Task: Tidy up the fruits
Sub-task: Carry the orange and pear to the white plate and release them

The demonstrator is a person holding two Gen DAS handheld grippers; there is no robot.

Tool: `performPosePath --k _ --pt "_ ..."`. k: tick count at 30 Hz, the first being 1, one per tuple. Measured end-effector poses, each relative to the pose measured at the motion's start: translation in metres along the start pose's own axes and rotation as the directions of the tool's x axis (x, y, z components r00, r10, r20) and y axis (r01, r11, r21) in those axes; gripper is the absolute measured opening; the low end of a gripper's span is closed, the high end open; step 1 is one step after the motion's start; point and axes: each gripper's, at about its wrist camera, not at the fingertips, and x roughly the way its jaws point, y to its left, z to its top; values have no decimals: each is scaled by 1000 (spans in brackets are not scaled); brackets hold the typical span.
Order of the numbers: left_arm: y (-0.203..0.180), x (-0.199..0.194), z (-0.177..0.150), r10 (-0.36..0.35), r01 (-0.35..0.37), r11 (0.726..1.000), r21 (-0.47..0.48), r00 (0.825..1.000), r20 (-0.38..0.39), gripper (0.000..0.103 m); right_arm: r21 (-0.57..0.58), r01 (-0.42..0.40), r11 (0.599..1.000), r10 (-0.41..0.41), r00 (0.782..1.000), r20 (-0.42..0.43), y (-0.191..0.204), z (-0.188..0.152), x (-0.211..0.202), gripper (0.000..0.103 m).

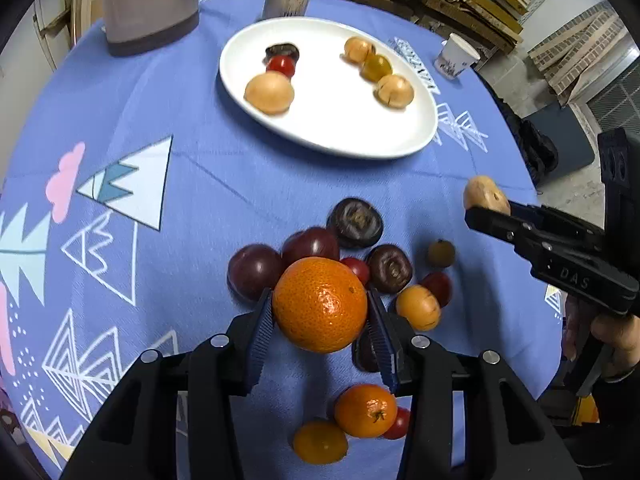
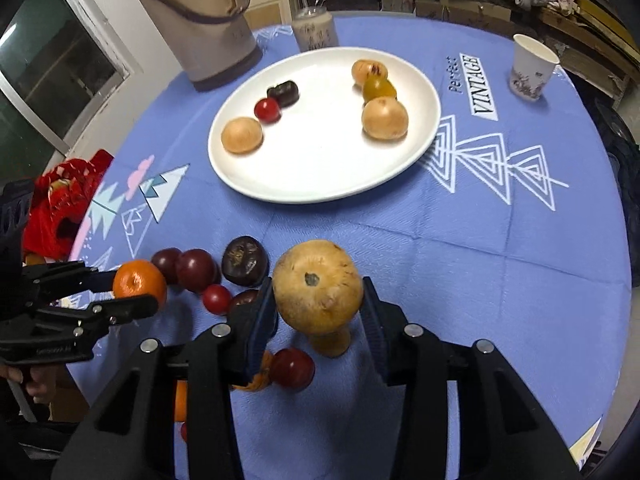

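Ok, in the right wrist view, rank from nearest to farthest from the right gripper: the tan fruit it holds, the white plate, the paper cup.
1. Tan fruit: clamped between the right gripper's fingers.
2. White plate: mid-table, beyond the gripper.
3. Paper cup: far right edge of the blue tablecloth.
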Motion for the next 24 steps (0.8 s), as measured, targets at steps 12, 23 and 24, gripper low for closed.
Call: performPosePath --k 12,23,24 --pt "-8 -21 28 6 -8 1000 25 998 66 46 20 -27 999 26 998 55 -1 8 -24 41" --pt "-6 -18 84 1 -5 999 32 993 122 46 29 -45 999 42 994 103 -8 50 -17 41" --pt "-6 -17 90 1 -5 999 32 992 126 46 29 -47 998 44 993 107 -9 57 -14 41"
